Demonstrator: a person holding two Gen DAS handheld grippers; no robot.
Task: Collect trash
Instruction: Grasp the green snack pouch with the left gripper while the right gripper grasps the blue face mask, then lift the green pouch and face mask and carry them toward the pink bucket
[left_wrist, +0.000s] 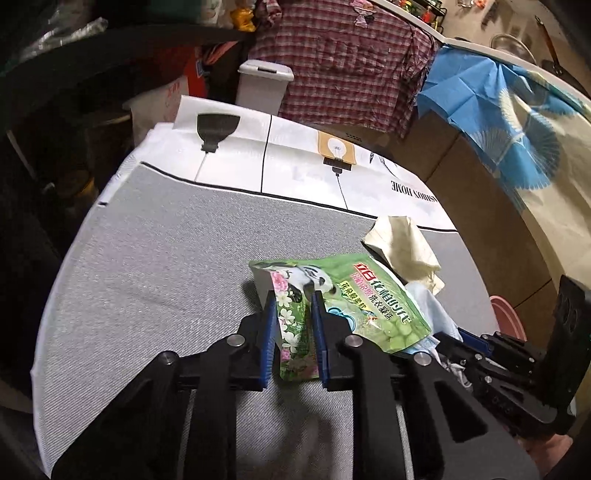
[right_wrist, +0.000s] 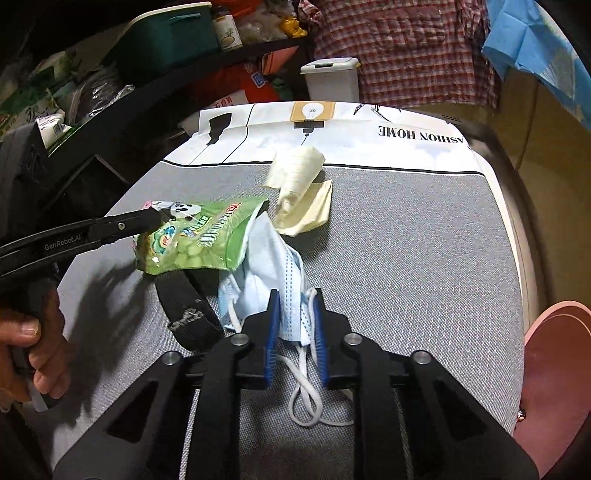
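A green printed pouch lies on the grey table cover. My left gripper is shut on the pouch's near corner, and it also shows from the side in the right wrist view. A light blue face mask lies crumpled beside the pouch. My right gripper is shut on the mask's near edge, with the white ear loops trailing under it. A crumpled cream paper rests further back. A black sock lies partly under the pouch and mask.
A white lidded bin stands behind the table's far edge. A pink basin sits low at the right. Cluttered dark shelves rise on the left, and checked cloth hangs at the back. A person's hand holds the left gripper.
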